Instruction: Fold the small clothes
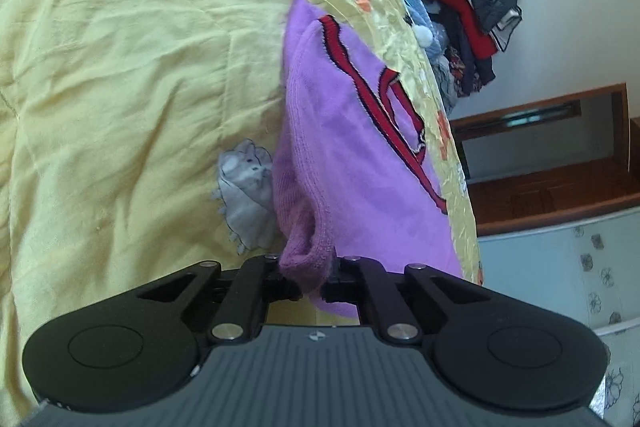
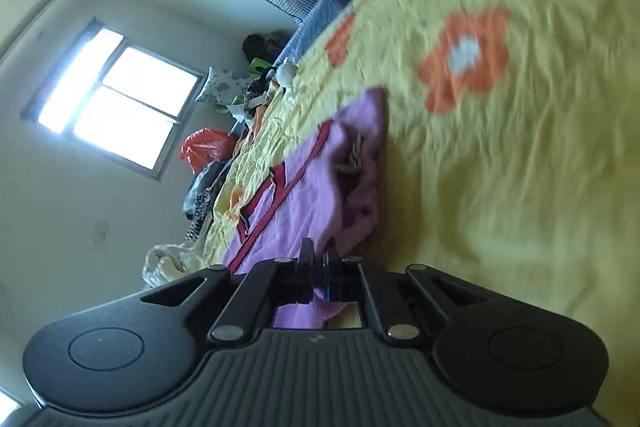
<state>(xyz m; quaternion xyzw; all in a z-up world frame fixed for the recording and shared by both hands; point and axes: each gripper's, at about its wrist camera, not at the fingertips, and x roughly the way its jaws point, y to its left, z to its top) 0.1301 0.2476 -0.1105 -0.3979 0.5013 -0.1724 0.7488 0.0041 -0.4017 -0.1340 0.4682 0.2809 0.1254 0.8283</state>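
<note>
Likely the main risk is the top [image 1: 344, 131] slipping free or bunching unevenly: each grip takes only a small pinch of soft purple knit at its near edge, so a quick or lopsided pull could drop one corner and skew the fold. It lies spread on the yellow bedspread [image 1: 120, 67], its red-trimmed neckline at the far end. The left gripper [image 1: 308, 277] has its fingers clenched on a gathered fold of the fabric. The right gripper [image 2: 318, 277] has its fingers nearly together, pinching another bit of the edge, though that view is blurred.
</note>
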